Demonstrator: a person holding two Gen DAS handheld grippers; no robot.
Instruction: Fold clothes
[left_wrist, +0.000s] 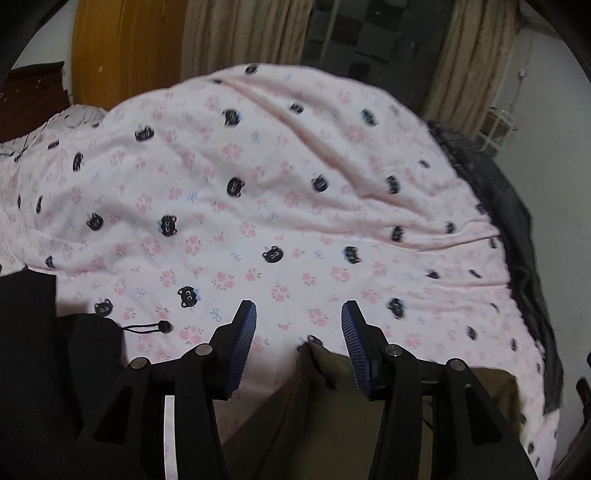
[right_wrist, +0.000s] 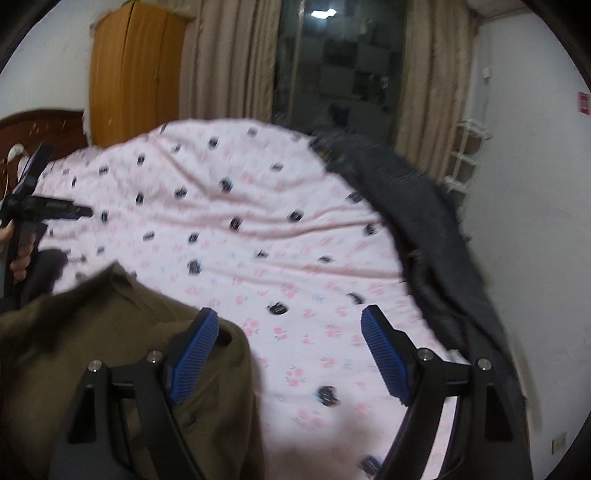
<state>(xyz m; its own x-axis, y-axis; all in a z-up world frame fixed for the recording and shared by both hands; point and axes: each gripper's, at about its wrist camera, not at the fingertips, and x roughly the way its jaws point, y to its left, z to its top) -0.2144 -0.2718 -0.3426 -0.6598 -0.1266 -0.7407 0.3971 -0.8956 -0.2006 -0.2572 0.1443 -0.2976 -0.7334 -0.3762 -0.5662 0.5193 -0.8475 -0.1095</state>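
An olive-green garment (left_wrist: 325, 413) lies on the bed below my left gripper (left_wrist: 298, 308), which stands open. One corner of the garment reaches up between the blue pads (left_wrist: 245, 339) without being pinched. In the right wrist view the same olive garment (right_wrist: 92, 332) lies crumpled at the lower left, under the left finger of my right gripper (right_wrist: 290, 314). That gripper is wide open over bare sheet, with nothing between its fingers. My left gripper (right_wrist: 66, 181) also shows at the far left of that view, held by a hand (right_wrist: 20, 258).
The bed has a pink sheet with black cat faces (left_wrist: 295, 184). A black garment with a drawstring toggle (left_wrist: 162, 326) lies at the left. A dark grey garment (right_wrist: 424, 221) drapes over the bed's right edge. Behind stand a wooden wardrobe (right_wrist: 136, 74), curtains (right_wrist: 229, 62) and a white rack (right_wrist: 465, 155).
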